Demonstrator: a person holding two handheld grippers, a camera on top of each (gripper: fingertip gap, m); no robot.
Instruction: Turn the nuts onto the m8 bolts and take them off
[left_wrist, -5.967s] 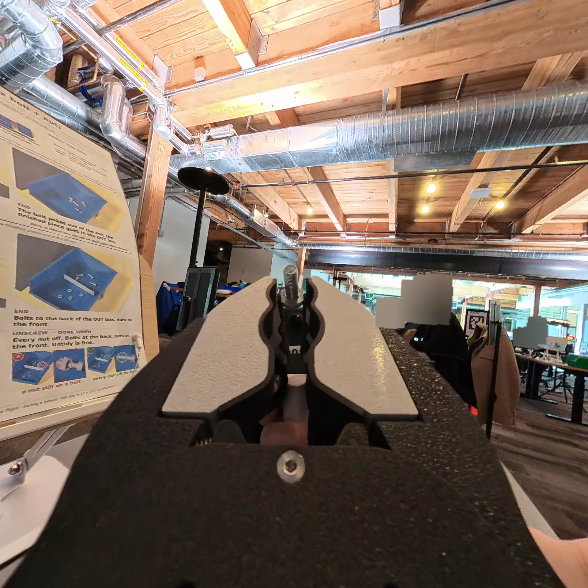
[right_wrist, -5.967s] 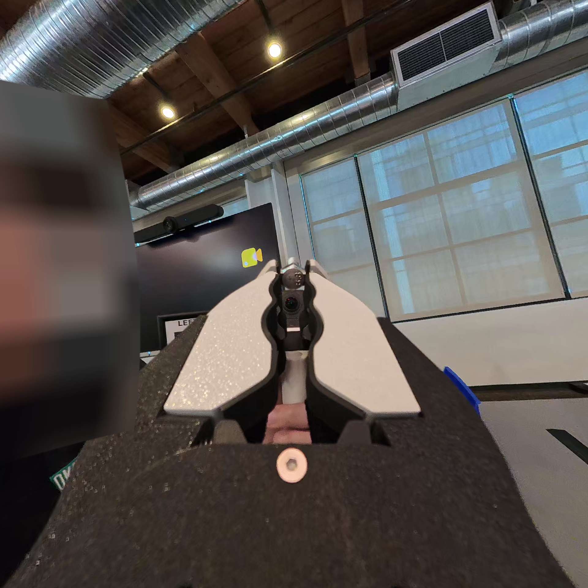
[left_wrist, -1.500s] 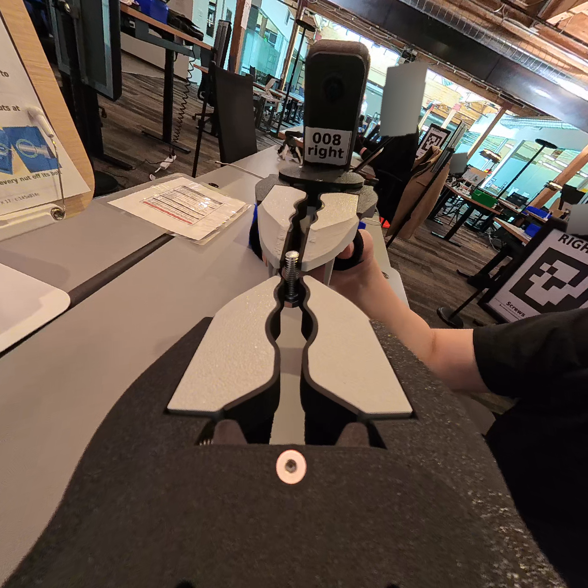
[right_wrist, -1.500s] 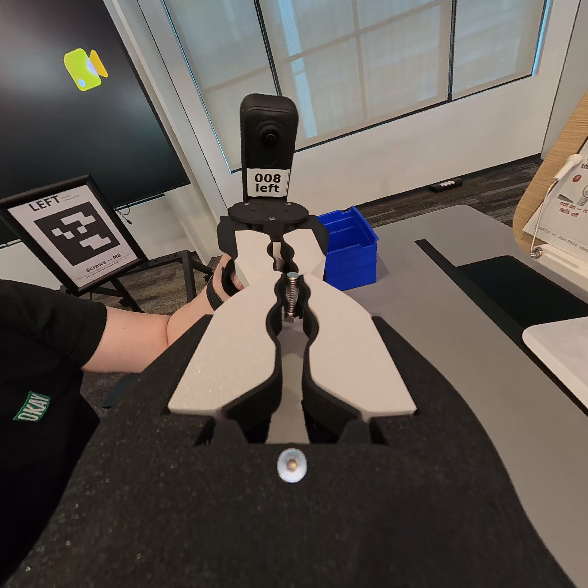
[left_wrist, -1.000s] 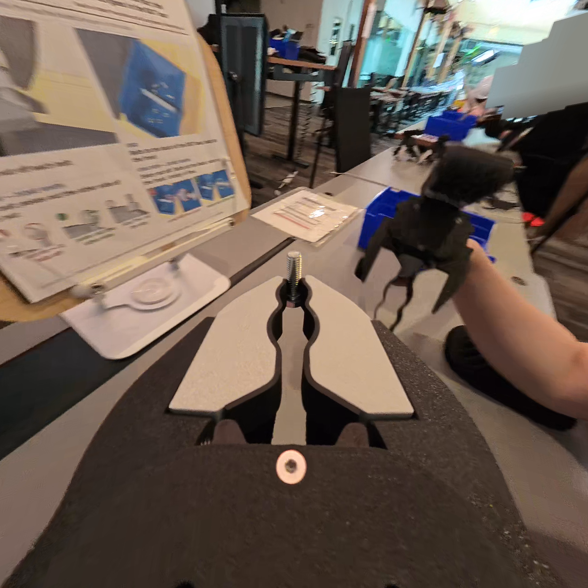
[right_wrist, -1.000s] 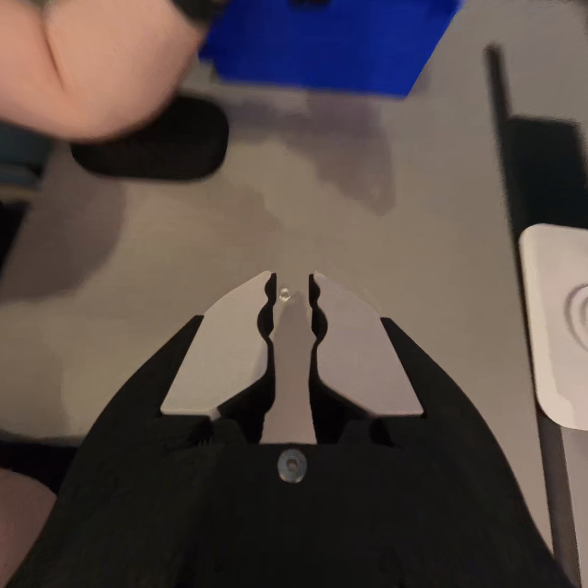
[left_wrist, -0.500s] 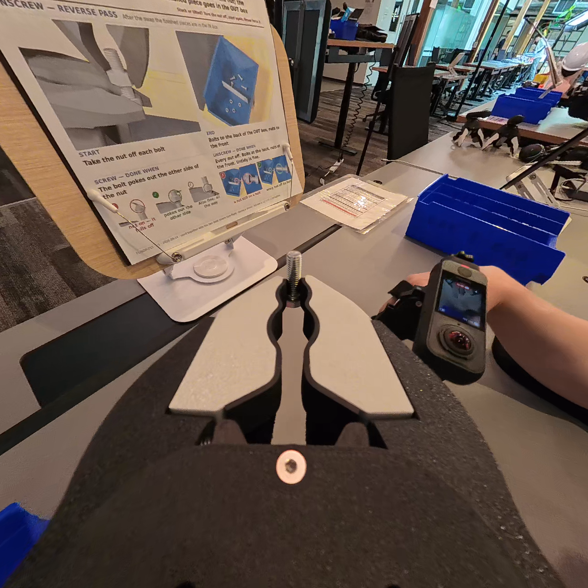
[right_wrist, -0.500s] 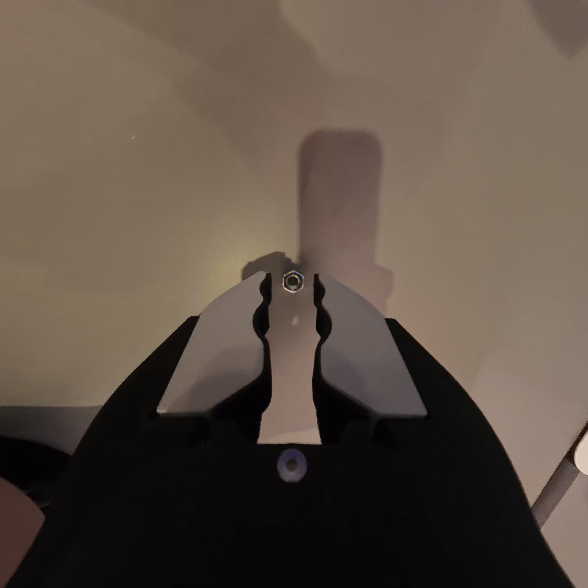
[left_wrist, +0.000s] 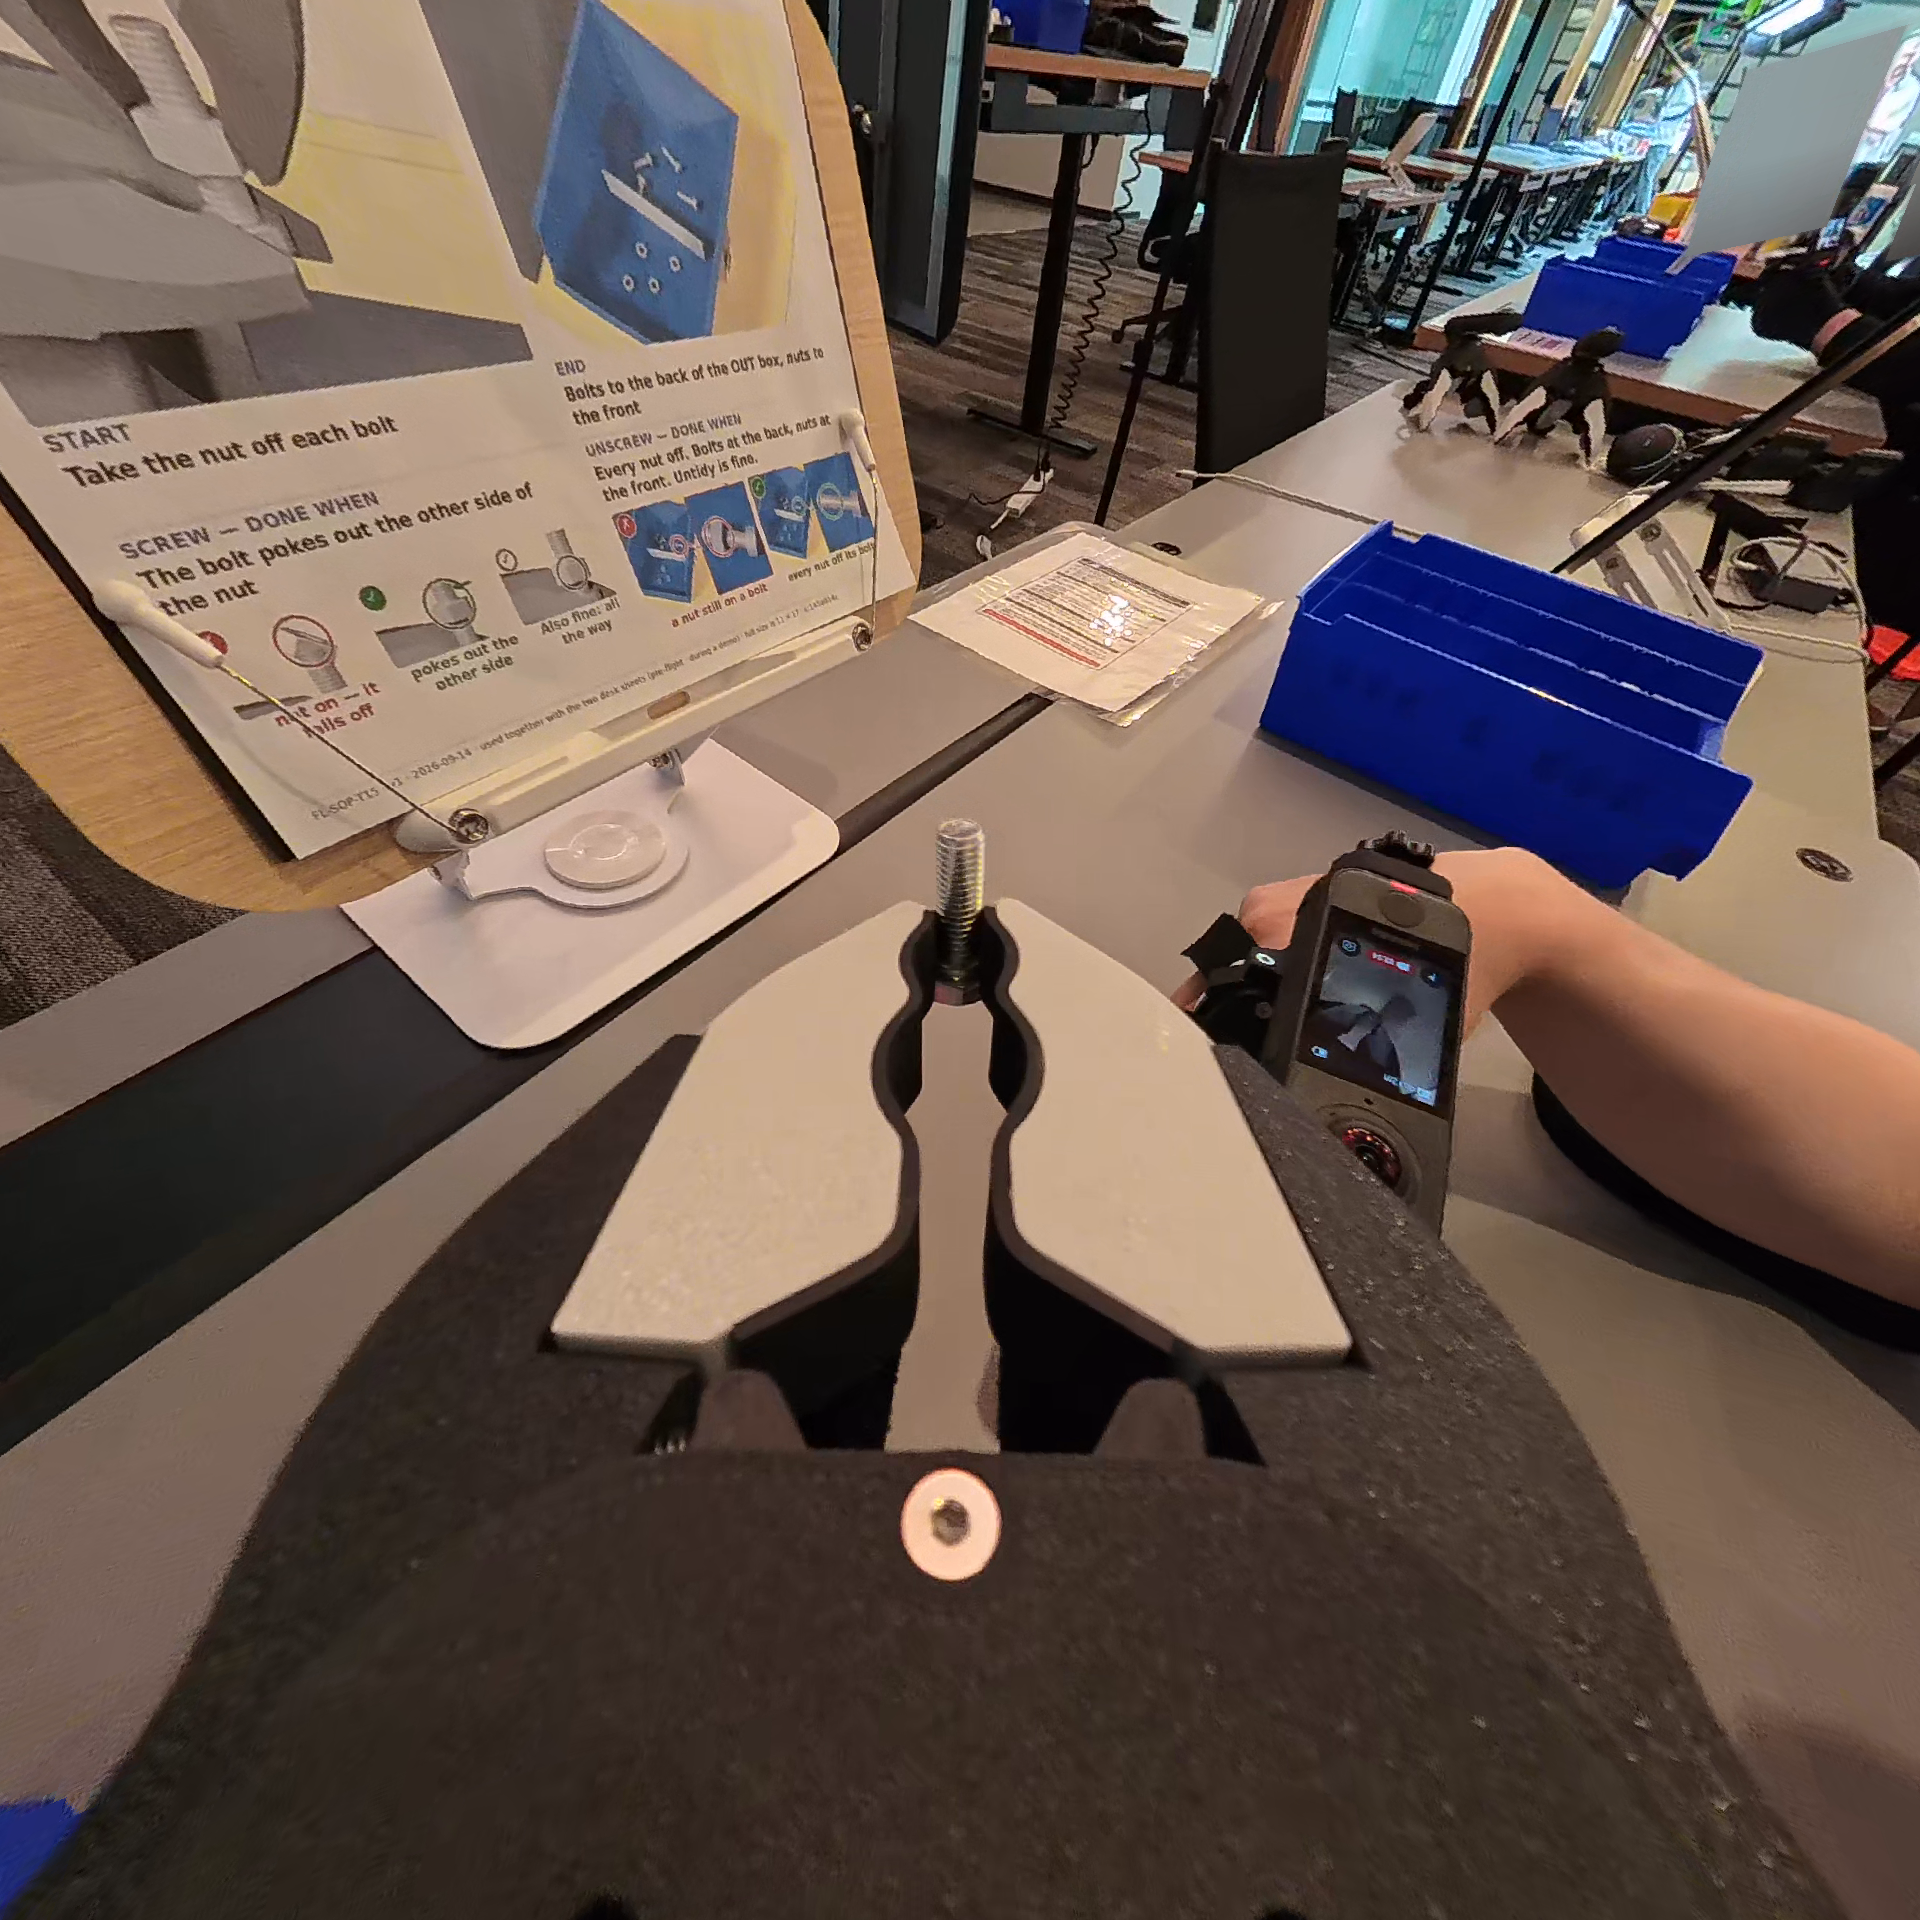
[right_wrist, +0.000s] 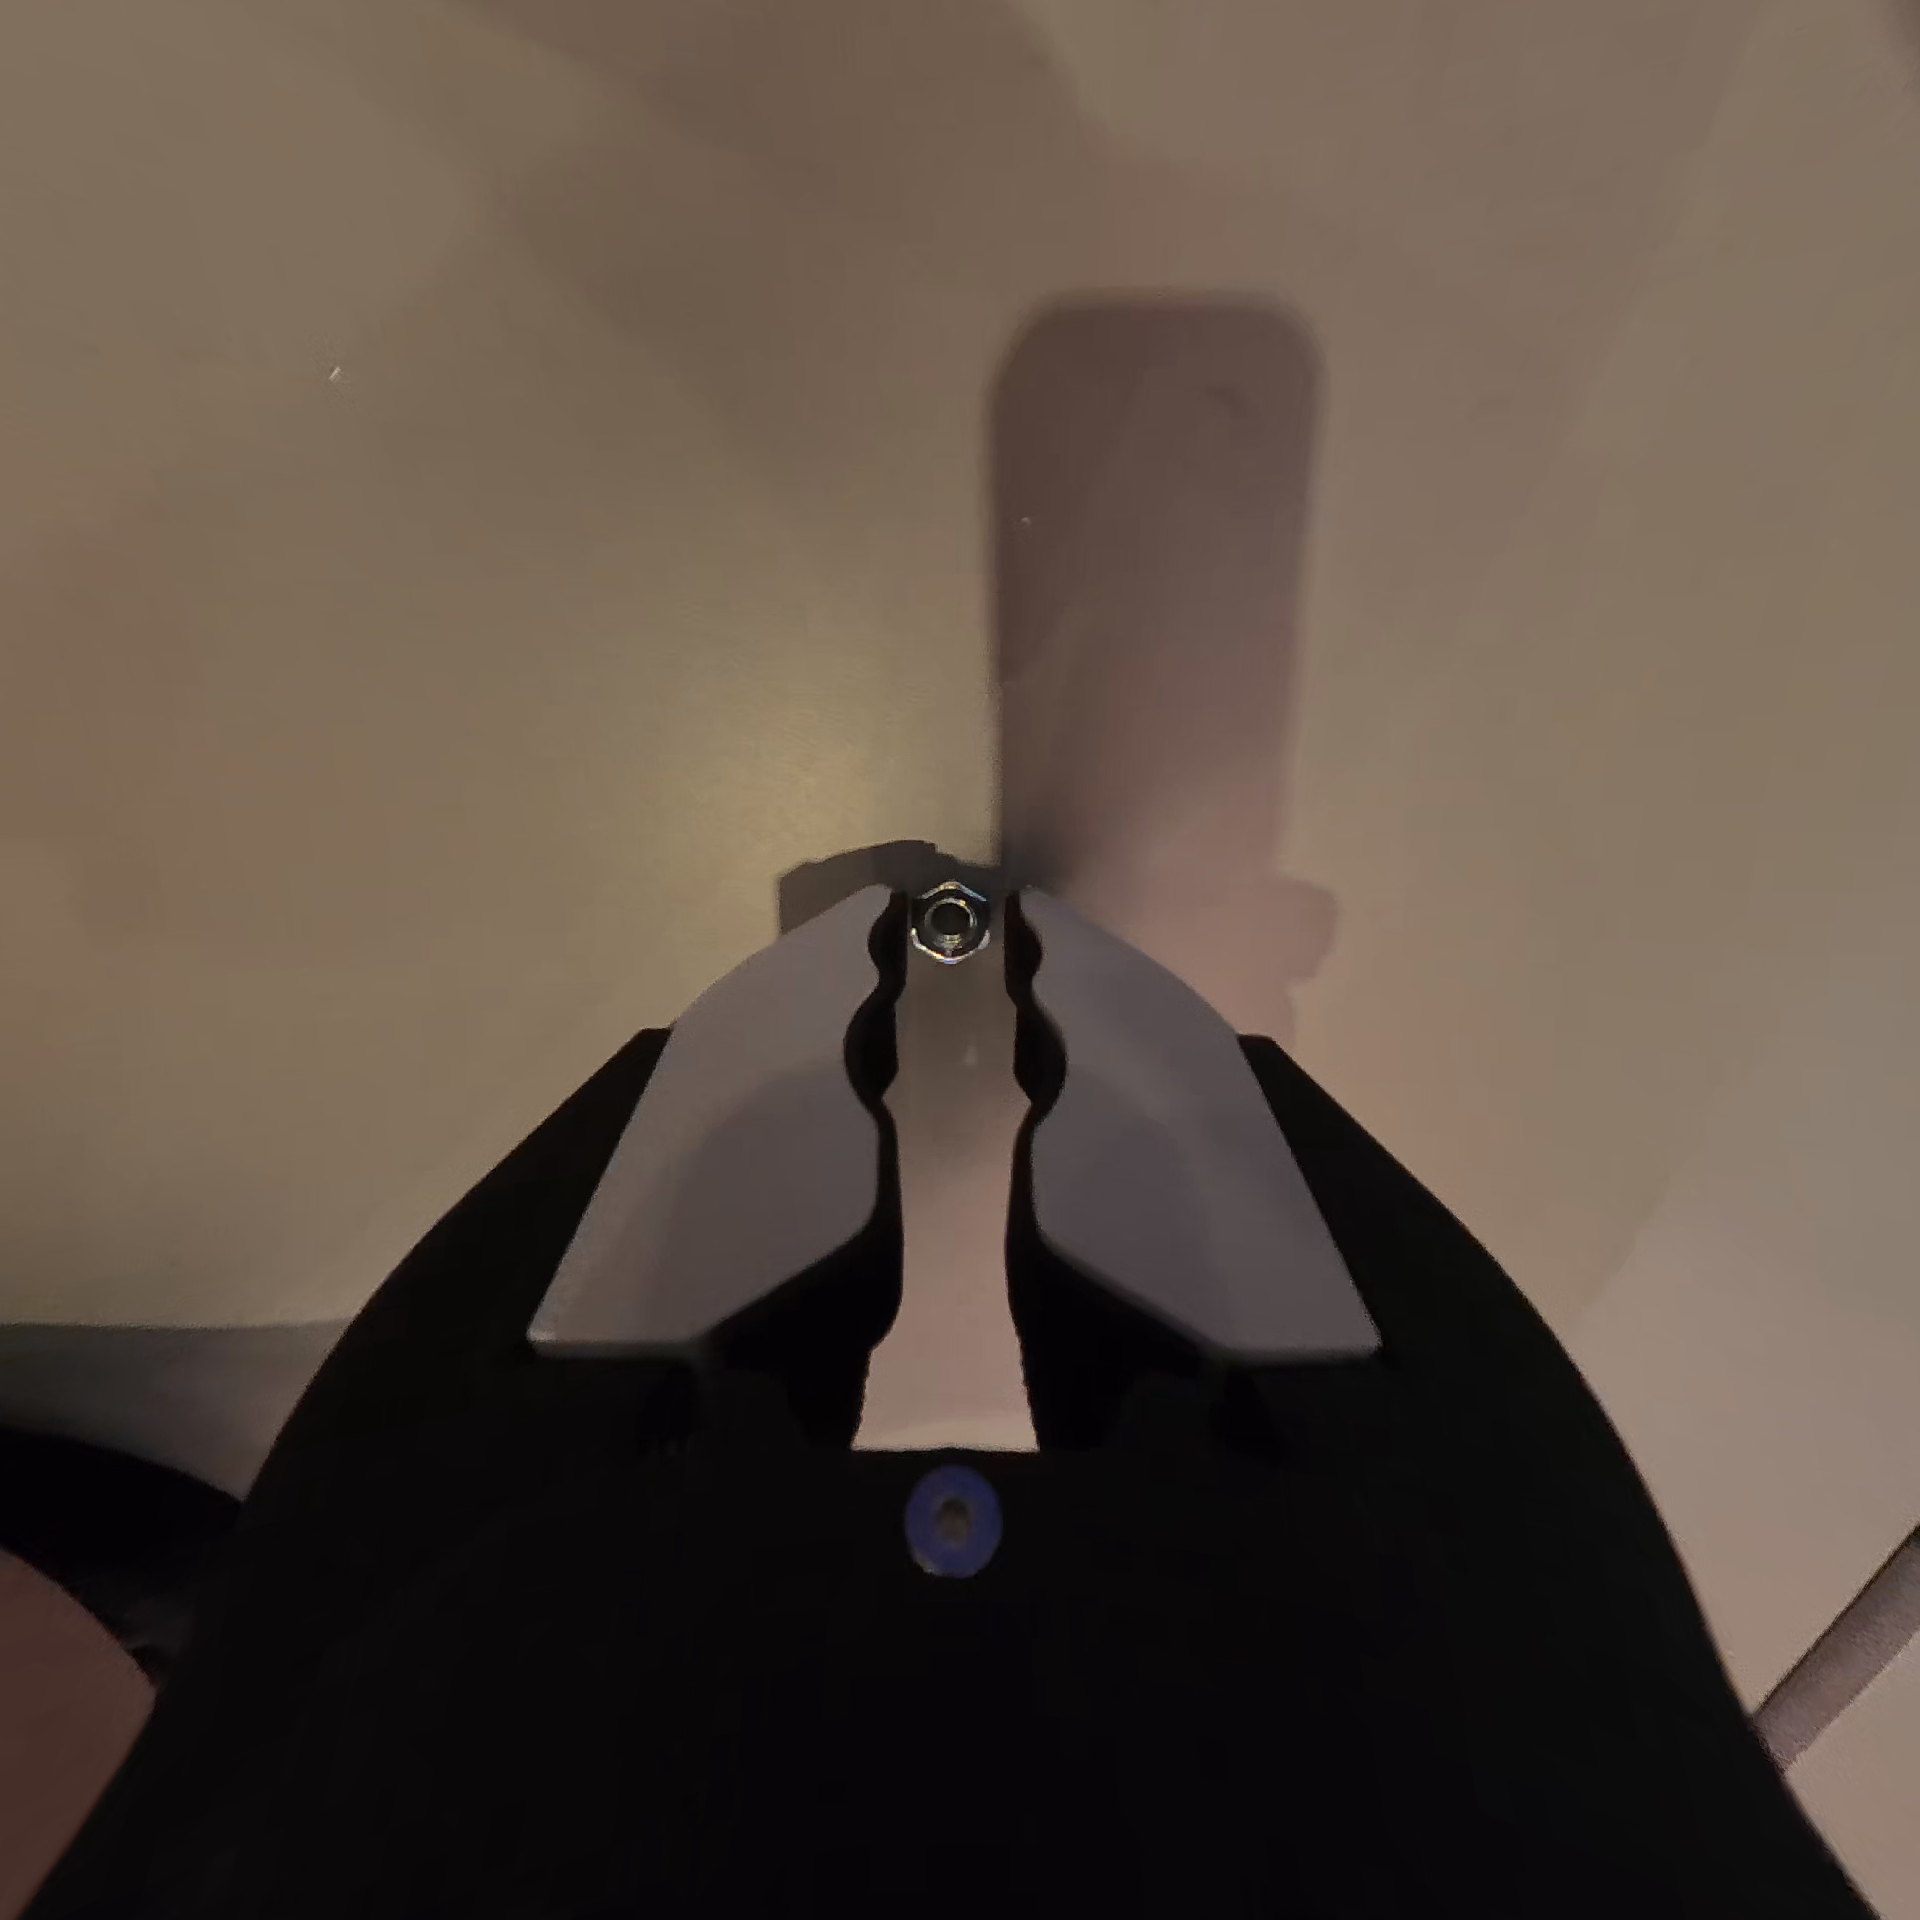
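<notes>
My right gripper (right_wrist: 948, 920) has swung away from the bolt (left_wrist: 957, 896) and come down over the table (right_wrist: 416, 520), its fingertips now bracketing one loose nut (right_wrist: 948, 922) lying flat there, jaws parted and not yet closed on it. My left gripper (left_wrist: 957, 935) stays clenched on the single bolt, thread bare and pointing up and away. I judge the nut is off and needs gripping. I count one bolt, one nut and one blue bin (left_wrist: 1507, 707) far right.
</notes>
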